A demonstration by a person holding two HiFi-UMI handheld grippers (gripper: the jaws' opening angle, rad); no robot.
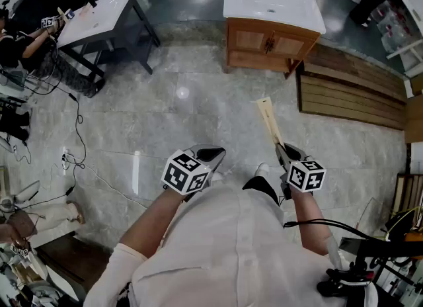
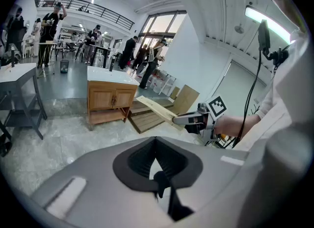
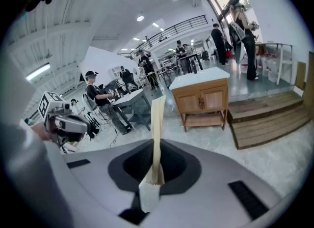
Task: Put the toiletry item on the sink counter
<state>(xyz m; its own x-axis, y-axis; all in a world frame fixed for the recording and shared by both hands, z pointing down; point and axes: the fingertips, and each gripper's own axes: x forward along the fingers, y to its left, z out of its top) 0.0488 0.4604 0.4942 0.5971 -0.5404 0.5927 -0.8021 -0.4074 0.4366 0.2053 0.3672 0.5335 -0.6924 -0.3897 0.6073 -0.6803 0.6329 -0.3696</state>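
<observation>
My right gripper (image 1: pixel 286 154) is shut on the lower end of a long, flat cream toiletry packet (image 1: pixel 269 122) that sticks out ahead of its jaws, over the stone floor. In the right gripper view the packet (image 3: pixel 157 124) rises straight up from the gripper (image 3: pixel 155 172). The white sink counter (image 1: pixel 301 14) tops a wooden cabinet (image 1: pixel 271 44) well ahead of both grippers; it also shows in the gripper views (image 3: pixel 200 78) (image 2: pixel 109 77). My left gripper (image 1: pixel 210 156) (image 2: pixel 157 169) is shut with nothing in it, level with the right one and to its left.
A grey table (image 1: pixel 99 18) stands at the back left, with people seated near it. Wooden slatted steps (image 1: pixel 350 97) lie right of the cabinet. Cables (image 1: pixel 79 160) trail over the floor at left. Equipment crowds the right edge (image 1: pixel 396 28).
</observation>
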